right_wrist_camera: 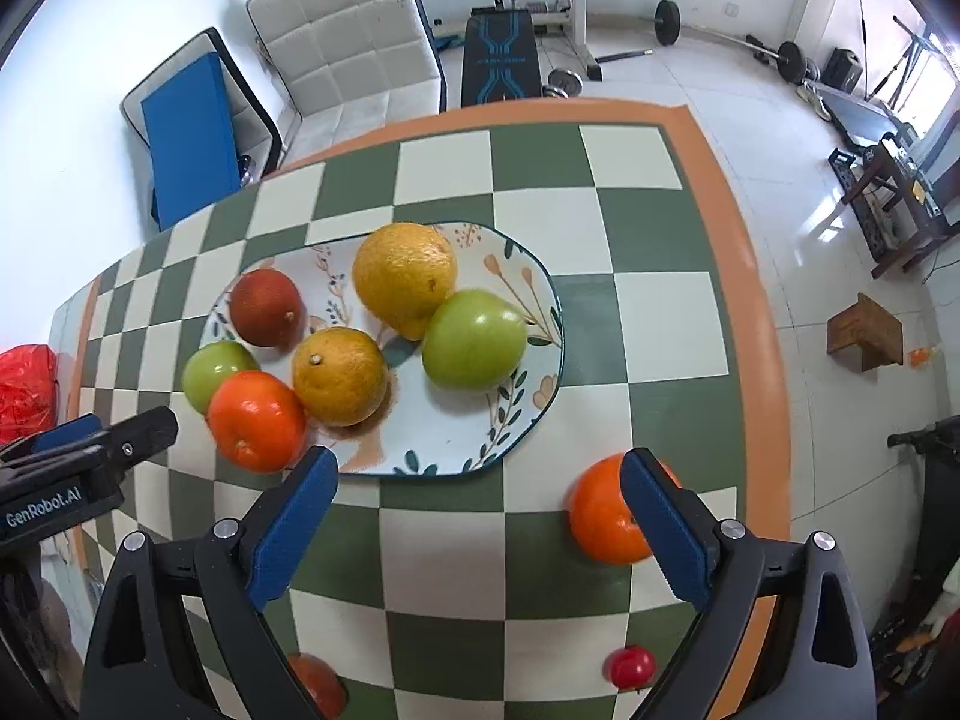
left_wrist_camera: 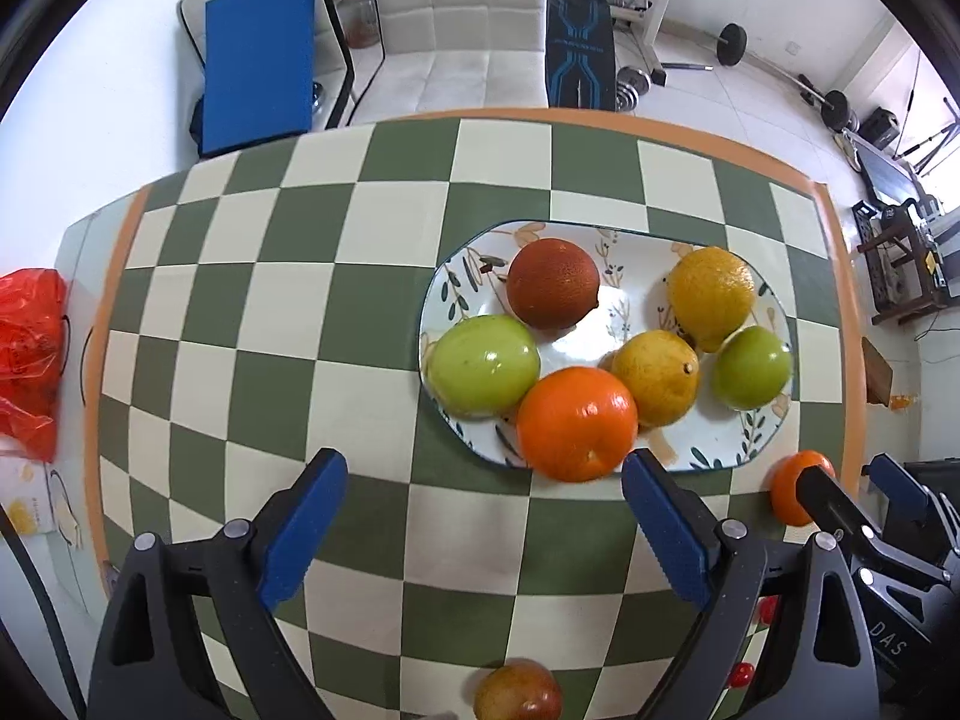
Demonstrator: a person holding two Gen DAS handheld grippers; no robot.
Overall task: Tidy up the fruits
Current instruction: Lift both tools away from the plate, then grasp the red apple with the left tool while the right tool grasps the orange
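**Plate holds 6, stragglers wait on the worktop**

Nearest the lens, the left hand-held gripper (left_wrist_camera: 483, 531) stands wide open and empty over the checked worktop (left_wrist_camera: 240, 312), a reddish fruit (left_wrist_camera: 519, 693) just below it. The right hand-held gripper (right_wrist_camera: 480, 531) is open too, holding nothing, its right finger overlapping a loose orange (right_wrist_camera: 606, 513) near the worktop's edge. The plate (right_wrist_camera: 444, 444) carries 6 fruits. Judged stage: between placements. Next likely calls for centring the jaws round the loose orange, then lifting it to the plate's bare patch.
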